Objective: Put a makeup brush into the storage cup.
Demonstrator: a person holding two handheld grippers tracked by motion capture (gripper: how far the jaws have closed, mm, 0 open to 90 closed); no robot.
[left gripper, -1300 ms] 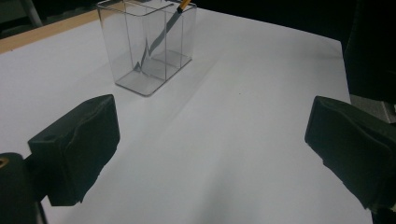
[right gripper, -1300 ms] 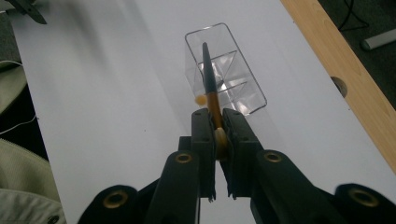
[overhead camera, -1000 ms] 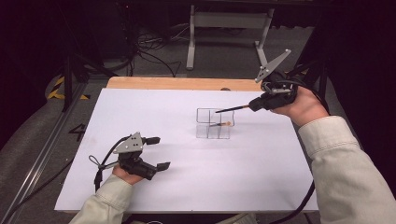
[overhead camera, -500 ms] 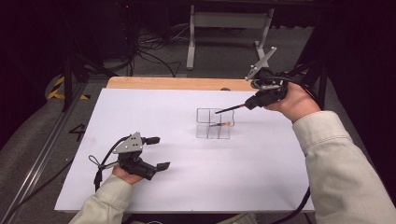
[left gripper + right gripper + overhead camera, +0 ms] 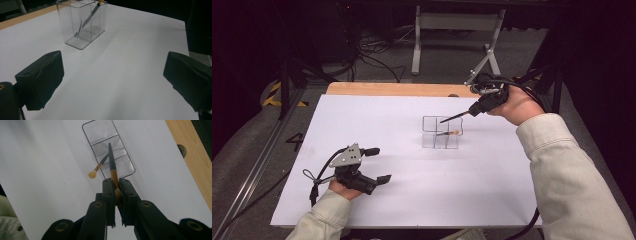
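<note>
A clear plastic organizer (image 5: 432, 131) with divided compartments stands mid-table on the white sheet. One brush (image 5: 447, 133) with a tan tip leans inside it. My right gripper (image 5: 476, 108) is shut on a second, dark-handled brush (image 5: 454, 118), whose free end points down-left over the organizer's rim. In the right gripper view the jaws (image 5: 115, 182) clamp that brush (image 5: 111, 157) near its bristle end, above the organizer (image 5: 125, 155) and the leaning brush (image 5: 98, 167). My left gripper (image 5: 379, 165) rests low at the front left, open, with nothing between its fingers (image 5: 42, 77); the organizer (image 5: 75, 27) stands beyond it.
The white sheet (image 5: 377, 125) covers a wooden table whose bare edge (image 5: 397, 89) runs along the back, with a hole (image 5: 182, 149) near the right. A metal stand (image 5: 457, 25) and cables lie on the floor behind. Dark floor drops off at both sides.
My right hand has shifted left toward the organizer with the brush still clamped; the brush's free end stays by the organizer's back rim. The left gripper has not moved.
</note>
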